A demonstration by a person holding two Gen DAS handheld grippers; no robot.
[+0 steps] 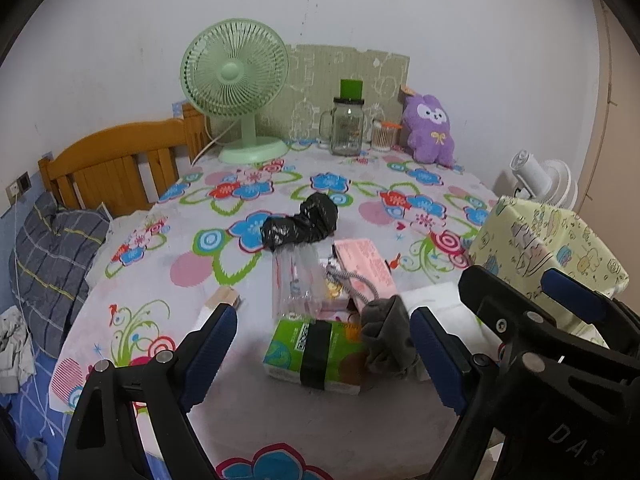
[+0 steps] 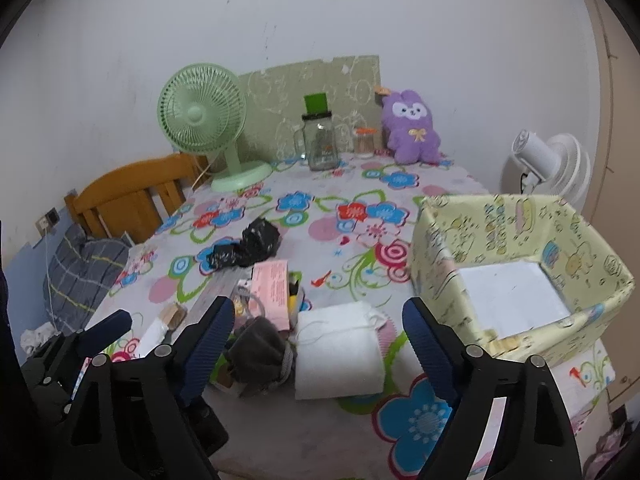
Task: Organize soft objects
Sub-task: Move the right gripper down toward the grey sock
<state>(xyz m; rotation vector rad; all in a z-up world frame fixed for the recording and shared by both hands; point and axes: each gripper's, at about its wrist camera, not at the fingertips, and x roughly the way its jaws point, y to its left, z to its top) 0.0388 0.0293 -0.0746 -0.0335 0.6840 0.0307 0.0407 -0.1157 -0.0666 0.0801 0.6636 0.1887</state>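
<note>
2 handheld grippers hang side by side over a flower-print table point(image 2: 360, 432), both with jaws spread wide and nothing between them. nearest the left gripper point(image 1: 324, 348) lies a green tissue pack point(image 1: 316, 354) with a dark band across it, and a grey sock point(image 1: 388, 332) slumps against the pack's right end. the right gripper point(image 2: 318, 344) frames a folded white cloth point(image 2: 338, 354) that lies flat, just beside the sock.

the first risk is judged to sit here: sock, pack and cloth crowd together, so a closing jaw could pinch 2 things at once or drag the sock off the pack. the 2 grippers are also close to each other and could knock fingers if both reach in together.

just behind these, a clear plastic bag point(image 1: 296, 280), a pink packet point(image 1: 368, 264) and a grey cord lie tangled in a heap; a lift of the sock might snag that cord. a crumpled black bag point(image 1: 300, 222) lies beyond, apart from the heap.

to the right stands a pale yellow cartoon-print box point(image 2: 440, 248), open at the top with a white sheet in its base, the likely home for the soft things. its thin wall could buckle or shift if a gripper bumps it.

at the far edge stand a green fan point(image 1: 236, 88), a glass jar point(image 1: 347, 128) and a purple plush point(image 1: 430, 130); reaching for the plush could tip the jar.
</note>
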